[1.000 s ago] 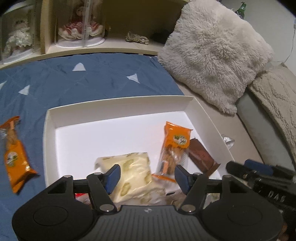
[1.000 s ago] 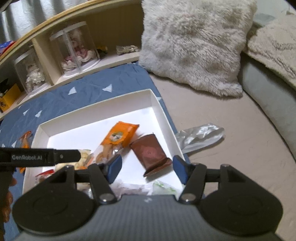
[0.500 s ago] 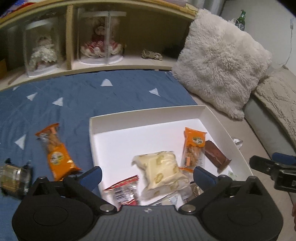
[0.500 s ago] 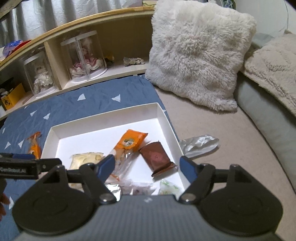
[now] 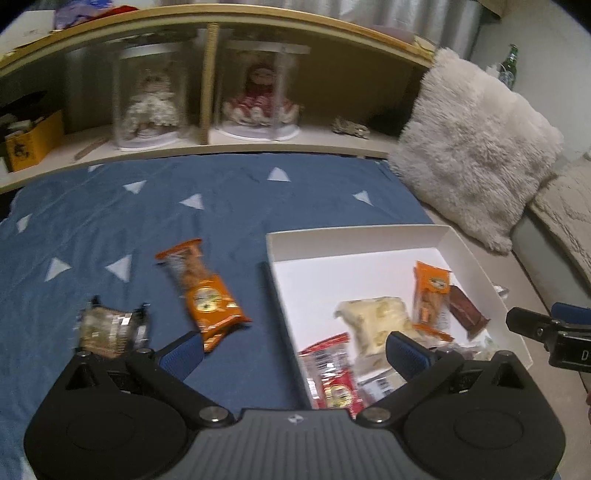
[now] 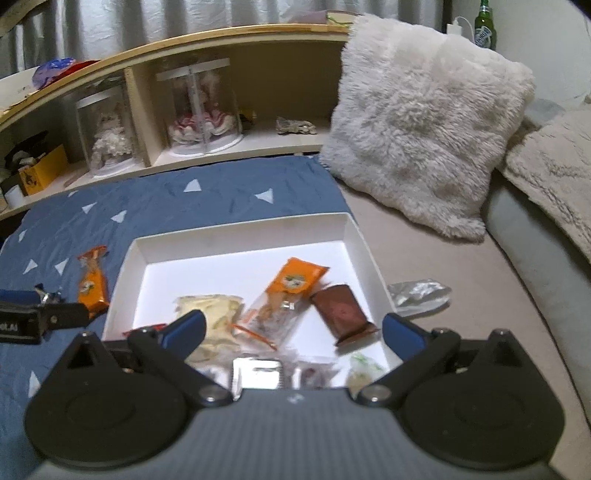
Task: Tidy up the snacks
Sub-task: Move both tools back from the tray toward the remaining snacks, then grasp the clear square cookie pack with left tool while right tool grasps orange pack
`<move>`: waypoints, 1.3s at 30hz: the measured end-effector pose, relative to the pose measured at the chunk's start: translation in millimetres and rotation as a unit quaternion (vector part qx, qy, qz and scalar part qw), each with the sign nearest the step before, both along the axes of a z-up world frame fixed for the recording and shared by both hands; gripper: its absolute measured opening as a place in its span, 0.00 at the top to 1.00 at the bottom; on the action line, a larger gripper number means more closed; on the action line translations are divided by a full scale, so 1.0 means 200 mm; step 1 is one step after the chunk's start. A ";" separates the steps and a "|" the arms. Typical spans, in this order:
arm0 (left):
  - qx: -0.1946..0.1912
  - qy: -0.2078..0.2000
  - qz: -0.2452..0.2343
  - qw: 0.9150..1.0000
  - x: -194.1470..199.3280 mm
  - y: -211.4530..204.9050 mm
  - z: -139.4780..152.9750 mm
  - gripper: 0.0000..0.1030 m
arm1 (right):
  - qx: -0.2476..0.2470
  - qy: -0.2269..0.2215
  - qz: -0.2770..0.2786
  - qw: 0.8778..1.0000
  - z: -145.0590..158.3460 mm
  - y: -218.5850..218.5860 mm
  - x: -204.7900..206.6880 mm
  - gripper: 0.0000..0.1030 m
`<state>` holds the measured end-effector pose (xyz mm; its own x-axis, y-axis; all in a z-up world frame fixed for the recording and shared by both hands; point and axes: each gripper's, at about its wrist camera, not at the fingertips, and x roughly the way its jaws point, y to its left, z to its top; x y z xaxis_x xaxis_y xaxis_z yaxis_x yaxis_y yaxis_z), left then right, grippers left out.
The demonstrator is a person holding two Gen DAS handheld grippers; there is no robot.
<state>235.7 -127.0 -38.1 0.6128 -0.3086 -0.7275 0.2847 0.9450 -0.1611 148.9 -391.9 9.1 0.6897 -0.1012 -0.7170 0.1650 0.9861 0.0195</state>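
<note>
A white box sits on a blue quilt. Inside lie a pale yellow packet, an orange packet, a brown bar and a red packet. Left of the box, an orange snack and a clear-wrapped brownish snack lie on the quilt. My left gripper hangs open and empty over the box's left wall. My right gripper is above the box, its jaws opening with nothing between them. Below it lie the brown bar and orange packet.
A silver wrapper lies on the beige cover right of the box. A fluffy pillow leans at the back right. A wooden shelf behind the quilt holds dolls in clear cases. A green bottle stands far right.
Both grippers have opened wide and drawn back and up from the box. The left view has swung left, bringing the two snacks on the quilt into view. The yellow packet stays in the box.
</note>
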 end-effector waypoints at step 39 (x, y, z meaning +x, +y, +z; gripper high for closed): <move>-0.091 0.045 0.235 0.967 0.28 0.78 -0.36 0.00 | 0.061 -0.056 0.190 0.978 -0.30 0.86 0.34 0.27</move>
<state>292.0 29.7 -109.4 0.6525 -0.1398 -0.7447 -0.1915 0.9205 -0.3406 216.2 -219.9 -50.5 0.7364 0.2587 -0.6252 -0.2227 0.9652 0.1371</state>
